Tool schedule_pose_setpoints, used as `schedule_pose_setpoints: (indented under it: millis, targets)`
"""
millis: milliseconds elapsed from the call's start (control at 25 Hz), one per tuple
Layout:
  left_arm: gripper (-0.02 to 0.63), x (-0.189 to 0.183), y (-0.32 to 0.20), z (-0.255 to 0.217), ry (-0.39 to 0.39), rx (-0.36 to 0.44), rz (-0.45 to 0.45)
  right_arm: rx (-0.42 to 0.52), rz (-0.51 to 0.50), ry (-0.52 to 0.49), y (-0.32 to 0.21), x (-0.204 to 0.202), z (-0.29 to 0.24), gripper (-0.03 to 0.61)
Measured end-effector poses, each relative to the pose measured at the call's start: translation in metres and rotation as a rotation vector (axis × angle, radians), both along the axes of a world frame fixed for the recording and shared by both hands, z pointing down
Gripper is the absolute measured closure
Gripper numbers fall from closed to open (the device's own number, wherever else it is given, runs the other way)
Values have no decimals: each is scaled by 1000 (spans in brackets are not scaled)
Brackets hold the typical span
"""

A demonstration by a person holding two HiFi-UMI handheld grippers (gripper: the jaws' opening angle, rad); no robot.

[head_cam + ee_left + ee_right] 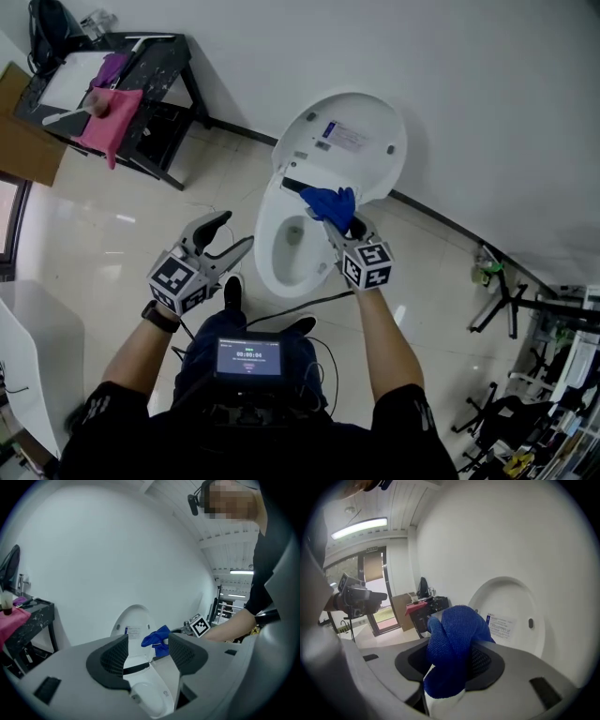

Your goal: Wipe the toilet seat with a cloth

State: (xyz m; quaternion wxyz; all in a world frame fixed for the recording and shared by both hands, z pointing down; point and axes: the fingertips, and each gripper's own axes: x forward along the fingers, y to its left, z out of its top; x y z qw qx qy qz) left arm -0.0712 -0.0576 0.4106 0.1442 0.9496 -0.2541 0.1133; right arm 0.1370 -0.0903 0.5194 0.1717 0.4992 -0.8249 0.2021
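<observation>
A white toilet stands against the wall with its lid (352,141) raised; the seat (272,220) rings the bowl (292,246). My right gripper (336,220) is shut on a blue cloth (329,203) and holds it over the seat's rear right part, near the hinge. From the right gripper view the cloth (453,648) bulges up between the jaws, with the lid (511,616) behind. My left gripper (228,234) hangs open to the left of the bowl, nothing in it. Through its jaws (147,652) I see the bowl (150,695), lid (133,627) and cloth (157,640).
A black table (122,70) at the far left carries a pink cloth (111,117) and small items. A black cable (309,302) runs over the floor before the toilet. Tripods and gear (525,309) crowd the right side. A white cabinet (28,356) stands at the near left.
</observation>
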Motion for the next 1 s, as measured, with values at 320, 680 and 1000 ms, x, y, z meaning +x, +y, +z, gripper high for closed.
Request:
schedule_pose_setpoints:
  millis: [320,680,1000]
  targets:
    - [356,-19,-15,54,-21,-97,-49,-173,-61,16,-36,-33,136,385]
    - [354,-41,-25,123,-49,-183,-103,-313,-93,60,-73,-64,270,385]
    - [355,-62,-28,168,-63,-238,-142,-398,-184,173,-82,-102,373,385]
